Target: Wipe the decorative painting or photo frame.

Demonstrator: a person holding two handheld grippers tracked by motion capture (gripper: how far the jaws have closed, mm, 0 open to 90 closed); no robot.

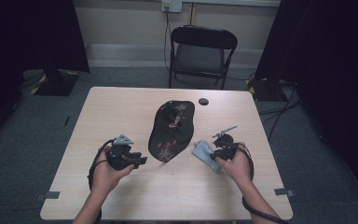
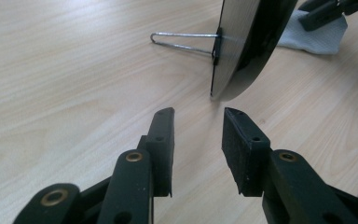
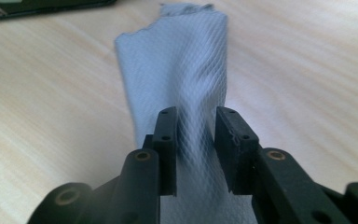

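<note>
High view first: we've got the pale wooden table (image 1: 121, 112) with the black lacquered plaque (image 1: 171, 130) propped on its wire stand (image 2: 182, 41) at the middle. Our left gripper (image 2: 198, 119) sits just short of the plaque's lower edge, jaws apart, nothing between them. Over to the right gripper (image 3: 196, 121): its jaws stand either side of the grey-blue cloth (image 3: 177, 74) lying beside the plaque, pads looking slack. We'd say clamp the cloth firmly, then wipe lightly while our left steadies that tippy plaque.
</note>
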